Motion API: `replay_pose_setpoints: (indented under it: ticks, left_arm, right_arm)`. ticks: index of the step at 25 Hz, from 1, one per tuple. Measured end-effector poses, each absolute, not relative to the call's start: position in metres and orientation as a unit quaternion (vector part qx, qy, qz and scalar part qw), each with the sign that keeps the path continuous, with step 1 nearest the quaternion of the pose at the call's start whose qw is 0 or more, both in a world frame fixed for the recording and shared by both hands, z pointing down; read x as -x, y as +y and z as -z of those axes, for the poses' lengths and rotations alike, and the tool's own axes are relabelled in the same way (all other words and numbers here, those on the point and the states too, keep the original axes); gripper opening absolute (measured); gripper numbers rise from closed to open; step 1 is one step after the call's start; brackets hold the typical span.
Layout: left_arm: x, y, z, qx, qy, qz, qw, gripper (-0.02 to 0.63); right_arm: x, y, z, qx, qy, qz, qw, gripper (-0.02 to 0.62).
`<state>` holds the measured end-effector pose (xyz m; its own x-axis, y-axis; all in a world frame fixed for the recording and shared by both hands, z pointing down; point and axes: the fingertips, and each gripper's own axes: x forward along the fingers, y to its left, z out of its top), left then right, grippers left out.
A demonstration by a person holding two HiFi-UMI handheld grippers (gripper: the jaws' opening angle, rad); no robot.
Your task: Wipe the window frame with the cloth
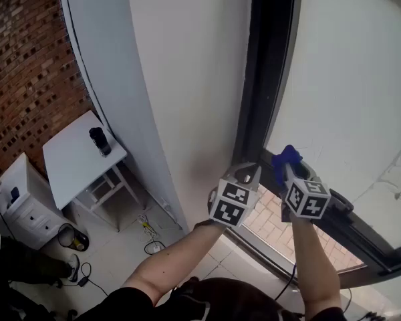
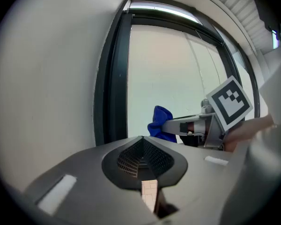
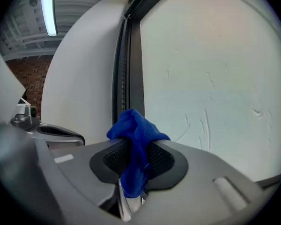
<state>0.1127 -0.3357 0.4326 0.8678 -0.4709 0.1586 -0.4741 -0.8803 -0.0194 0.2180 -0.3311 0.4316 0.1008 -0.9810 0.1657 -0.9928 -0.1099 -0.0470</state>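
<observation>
Left gripper (image 2: 141, 138) closed on nothing, parked near the wall | window frame (image 1: 267, 65) just right, no wiped trace visible, wiping likely all left | blue cloth (image 3: 138, 130) pinched in right gripper (image 3: 133, 150), near frame's lower stretch, contact unclear | table (image 1: 80, 159) in head view only; ceiling lamp (image 3: 49, 8) in right gripper view only

We log a bright blue cloth (image 3: 136, 125) on the grey right gripper (image 3: 131, 146), whose pads (image 3: 163, 160) are black with a fine mesh pattern. The left gripper (image 2: 141, 138) shows the same grey and black, and each carries a cube (image 1: 230, 204) of black-and-white square markers. We note a black frame (image 1: 267, 65), a white wall (image 1: 187, 79), red-brown brick (image 1: 23, 65) with pale mortar, and a white table (image 1: 73, 166) bearing a black bottle (image 1: 100, 141).
</observation>
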Motion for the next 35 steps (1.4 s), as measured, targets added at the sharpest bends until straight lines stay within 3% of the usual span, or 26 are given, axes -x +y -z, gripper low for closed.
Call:
replay_pose_setpoints:
  ticks: [15,21,35]
  left_arm:
    - [-0.136,-0.374,-0.467,-0.953,-0.267,-0.126,0.062,-0.006]
    - [-0.125,-0.378,-0.475,-0.951,-0.269,-0.136,0.072,-0.006]
    - [-0.135,-0.371,-0.471,-0.957,-0.248,-0.134,0.068,-0.006]
  right_arm:
    - [-0.236,-0.406,-0.486,-0.738,-0.648,-0.142,0.123,0.103]
    - [-0.229,-0.423,-0.514,-0.728,-0.637,-0.161,0.196,0.103]
    - [-0.241,-0.415,-0.534,-0.718,-0.618,-0.217,0.237,0.103]
